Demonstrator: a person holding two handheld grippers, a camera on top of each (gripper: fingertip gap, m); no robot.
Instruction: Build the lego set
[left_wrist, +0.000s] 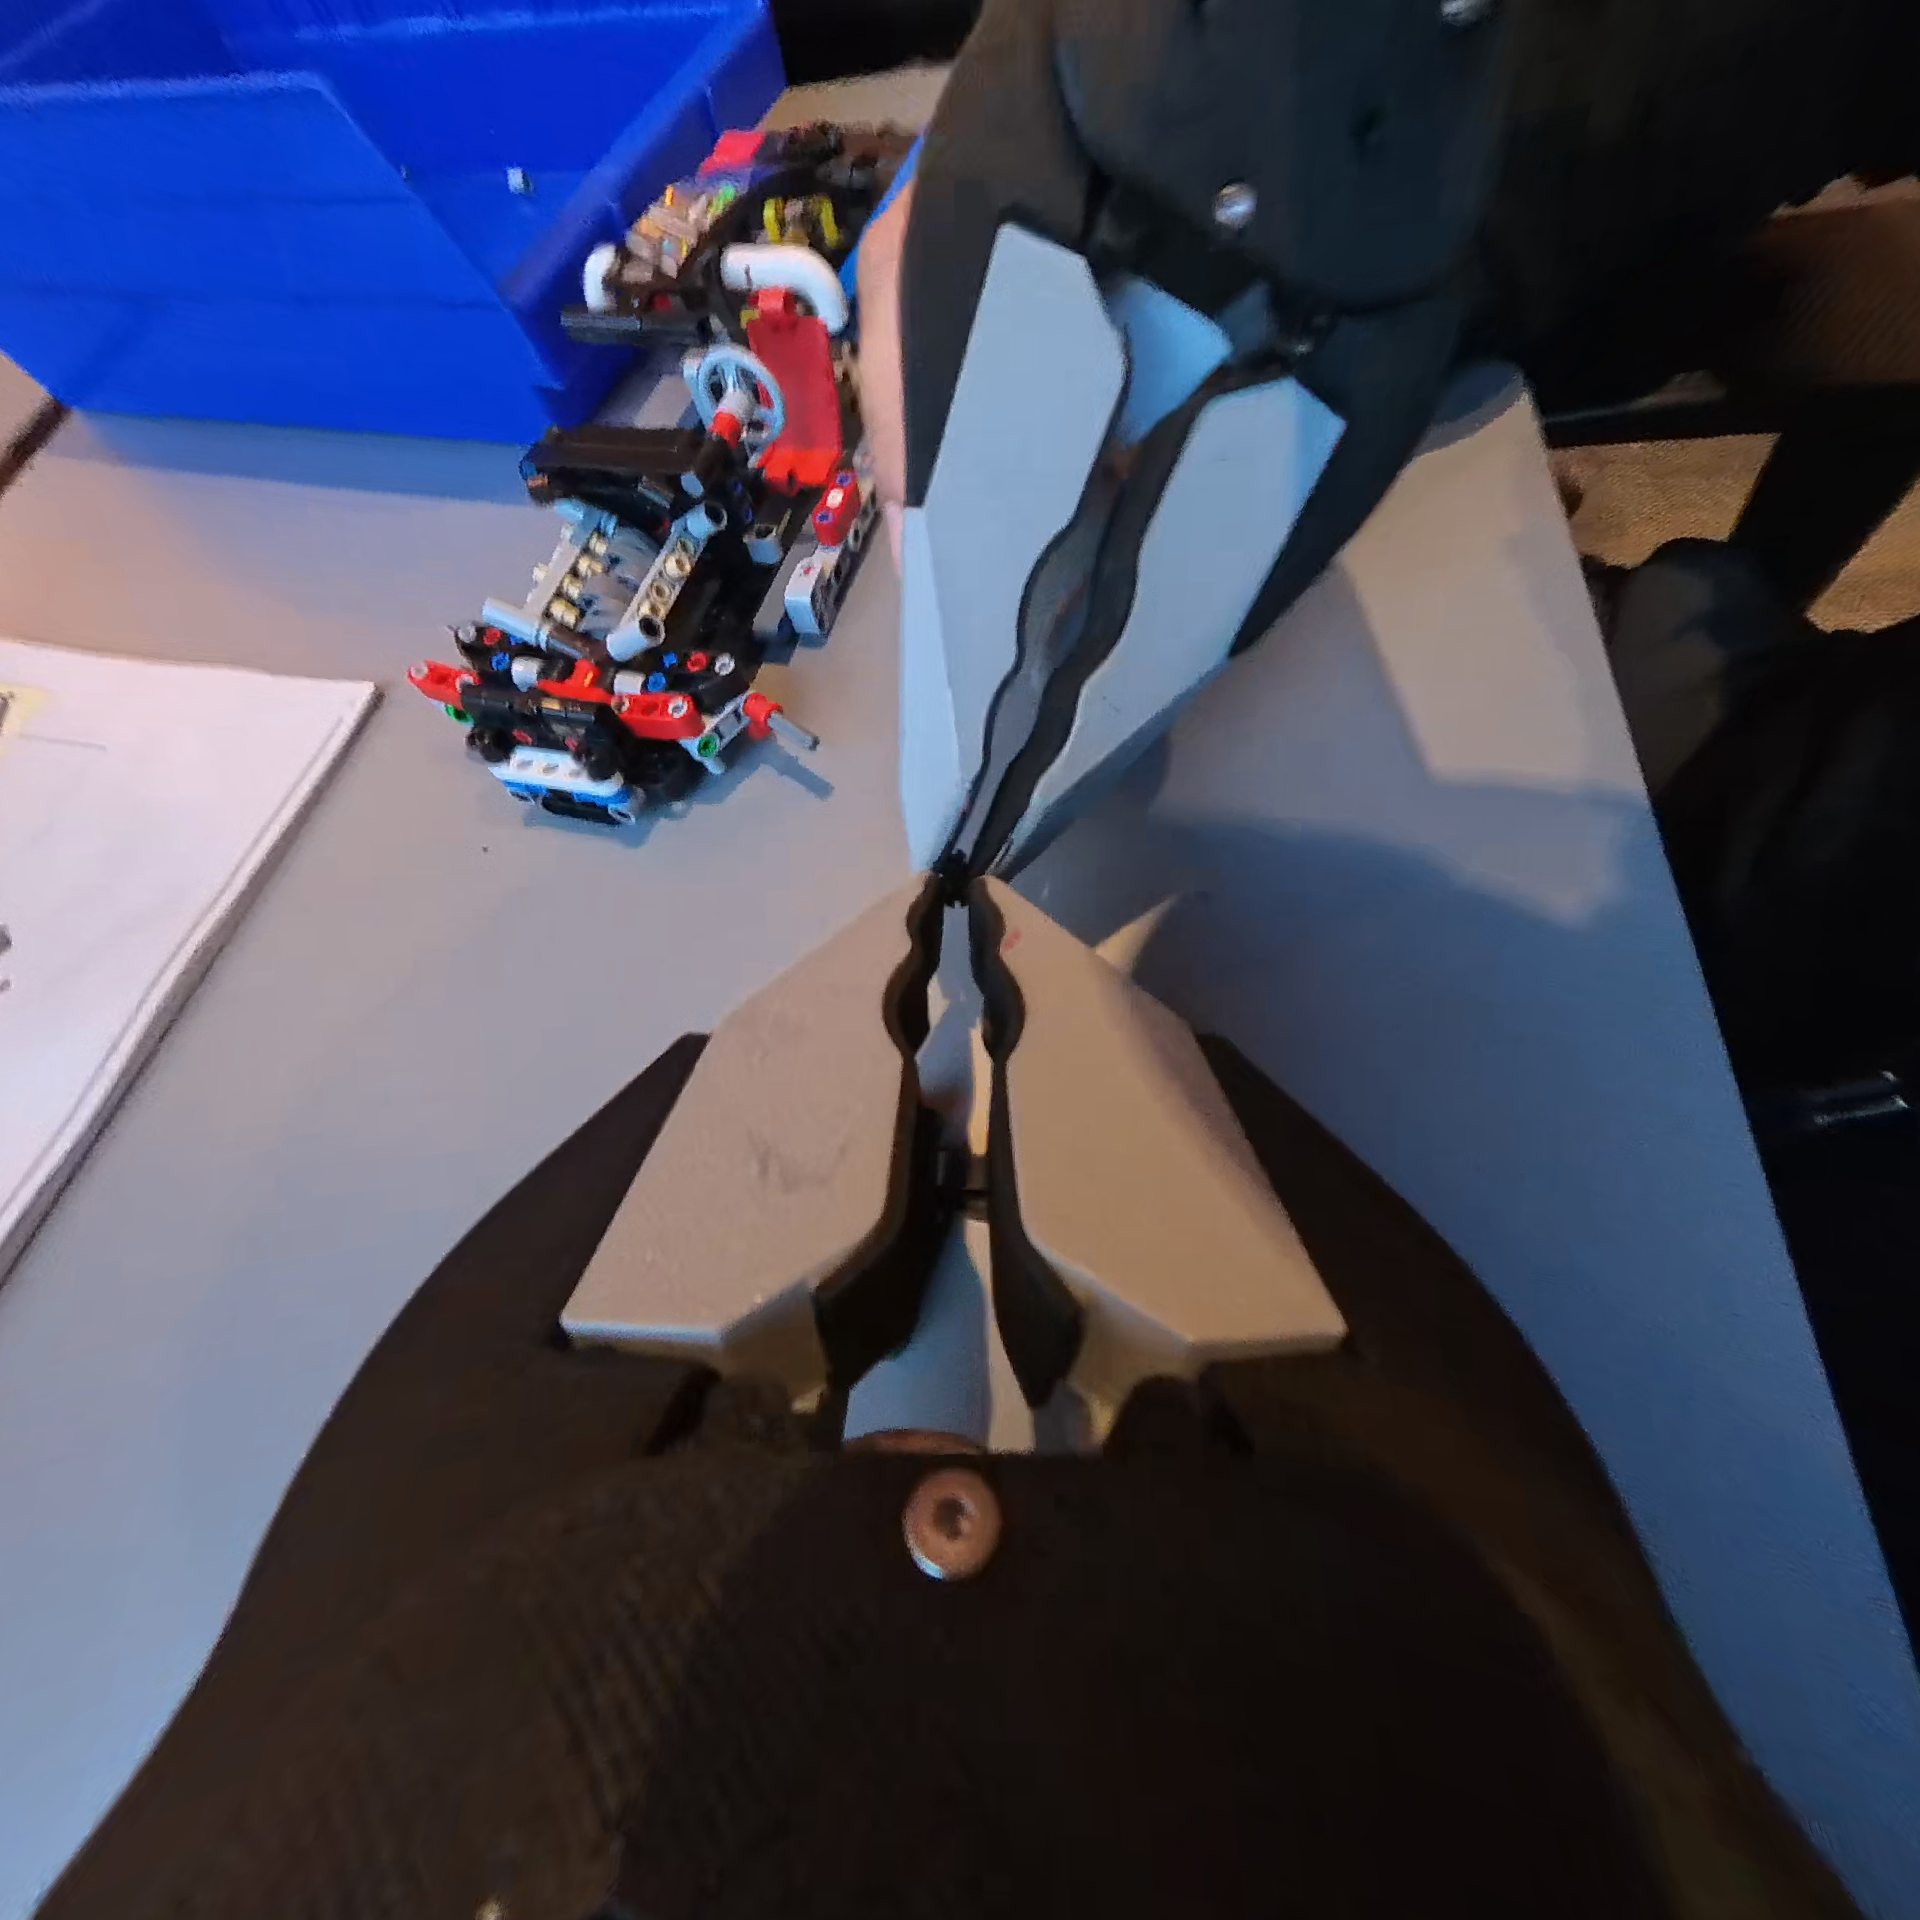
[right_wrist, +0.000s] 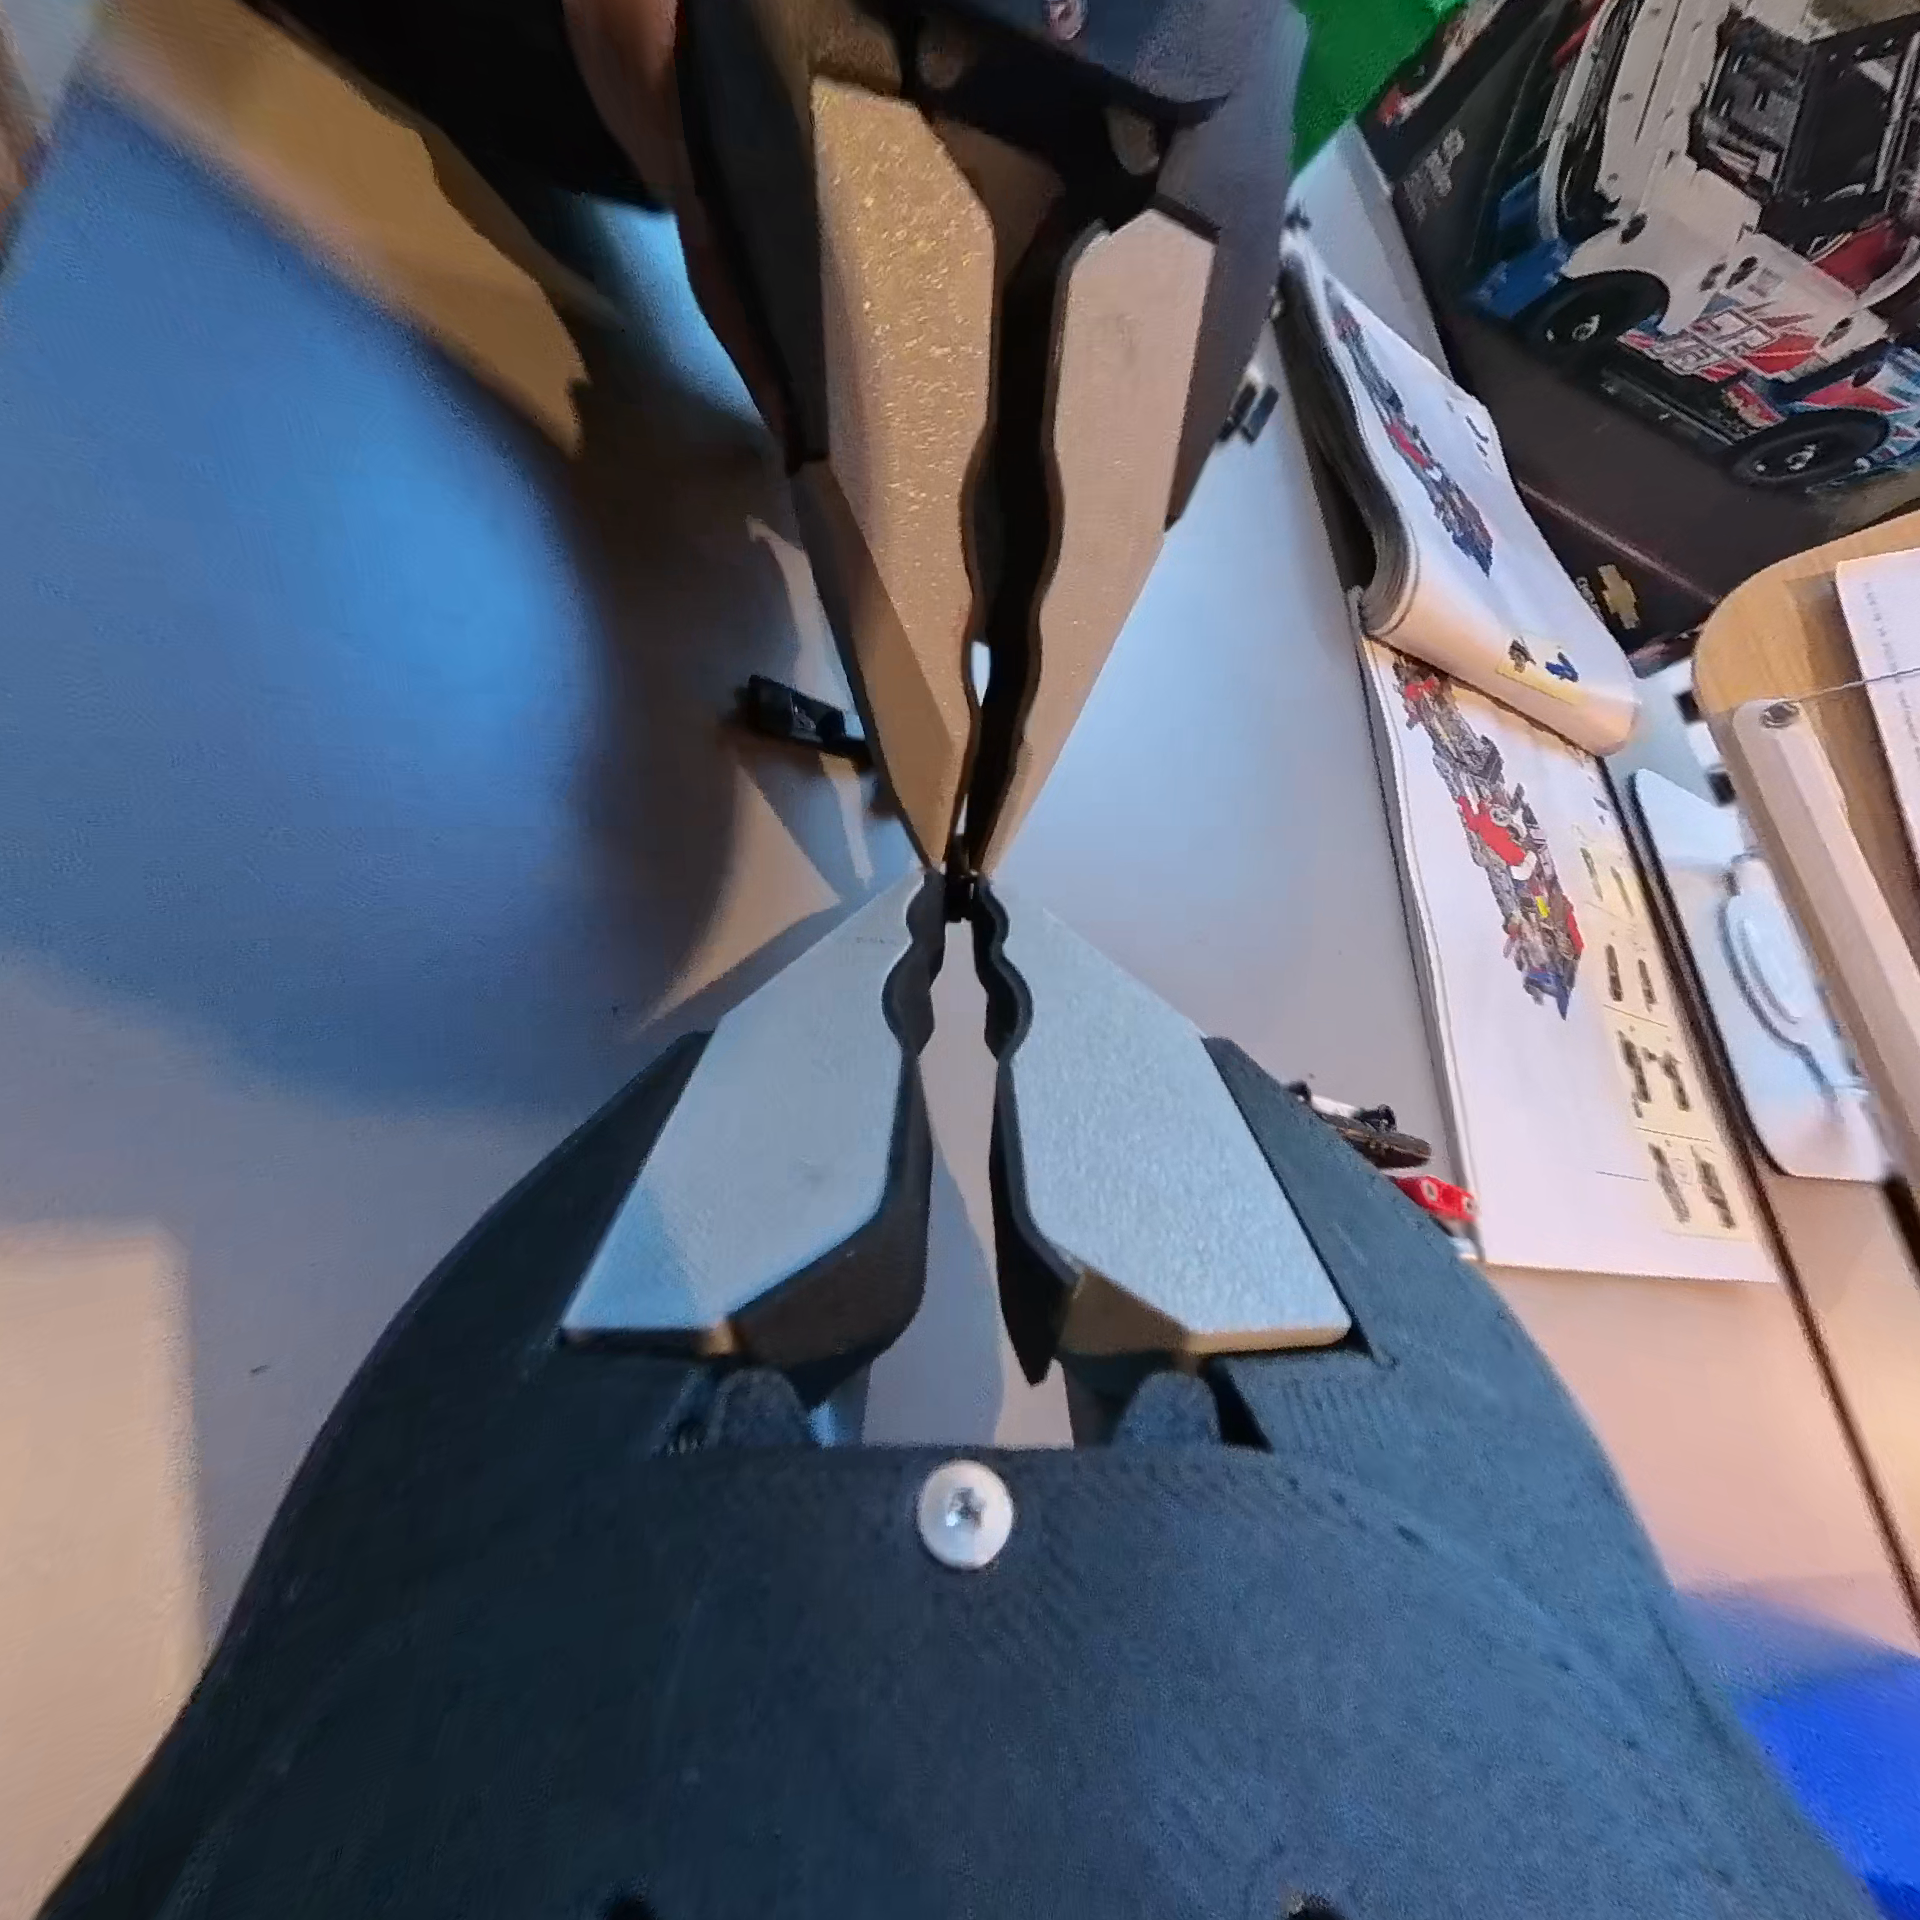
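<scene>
My left gripper (left_wrist: 951, 896) and right gripper (right_wrist: 961, 896) meet tip to tip above the grey table (left_wrist: 416, 1039). In the left wrist view the right gripper (left_wrist: 958, 860) comes down from above. In the right wrist view the left gripper (right_wrist: 961, 847) does the same. A small black Lego part (left_wrist: 952, 879) sits pinched where the tips meet, and it also shows in the right wrist view (right_wrist: 962, 883). Both grippers are shut on it, and I cannot tell if it is one piece or two. The partly built Lego car chassis (left_wrist: 675, 499) lies on the table to the left.
A blue bin (left_wrist: 260, 208) stands behind the chassis. An open instruction booklet (left_wrist: 125, 883) lies at the left, also in the right wrist view (right_wrist: 1507, 935). The set's box (right_wrist: 1714, 208) stands at the back. Loose black (right_wrist: 790, 717) and red (right_wrist: 1439, 1195) parts lie on the table. Less than 4 cm separates the two grippers' tips.
</scene>
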